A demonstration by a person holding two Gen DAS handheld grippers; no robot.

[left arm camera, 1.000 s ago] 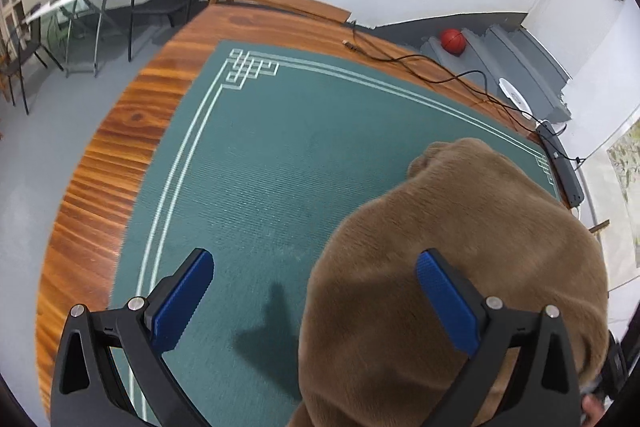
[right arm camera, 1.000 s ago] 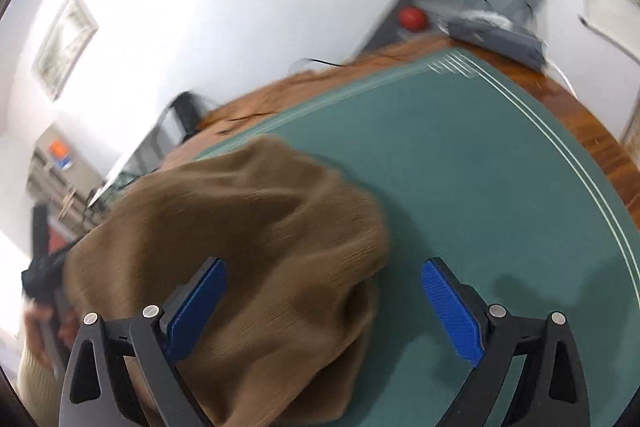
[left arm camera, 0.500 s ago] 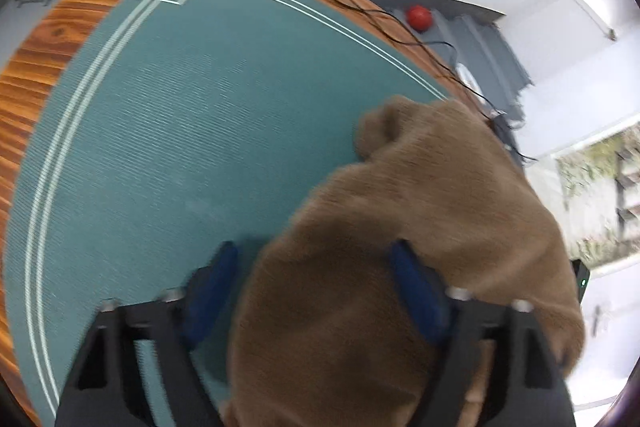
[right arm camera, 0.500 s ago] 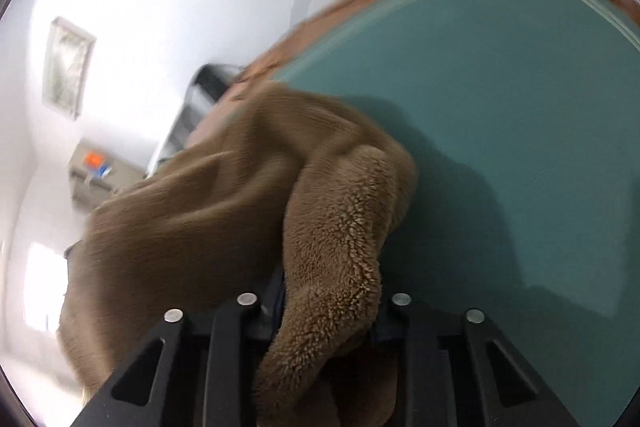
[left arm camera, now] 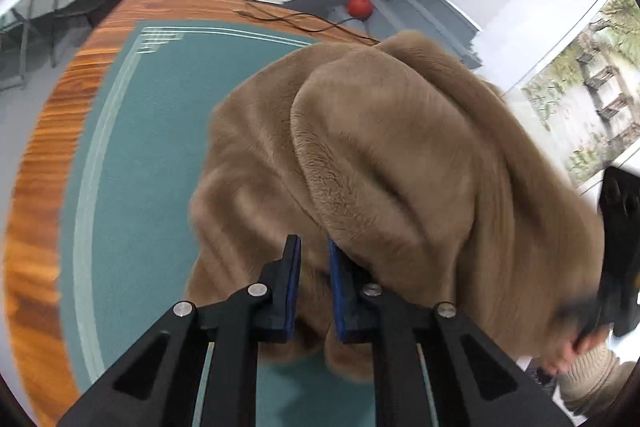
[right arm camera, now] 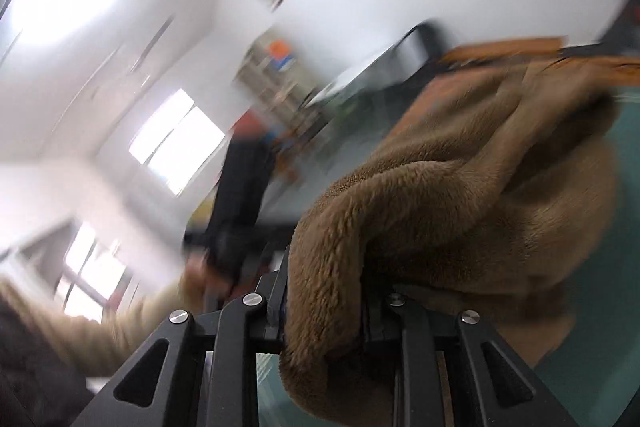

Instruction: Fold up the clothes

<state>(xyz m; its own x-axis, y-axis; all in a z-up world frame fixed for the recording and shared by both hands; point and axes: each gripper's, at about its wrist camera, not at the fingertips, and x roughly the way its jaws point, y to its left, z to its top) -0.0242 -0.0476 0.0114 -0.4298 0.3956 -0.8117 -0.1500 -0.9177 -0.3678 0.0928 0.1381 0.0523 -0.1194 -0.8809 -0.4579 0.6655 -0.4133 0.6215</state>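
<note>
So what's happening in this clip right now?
A person is working a brown fleece garment with a handheld gripper in each hand, over a green mat on a wooden table. The left gripper is shut on a fold of the fleece, and the right gripper is clamped on another bunch. The garment is bunched and partly raised, not yet folded flat. The right view is motion-blurred.
</note>
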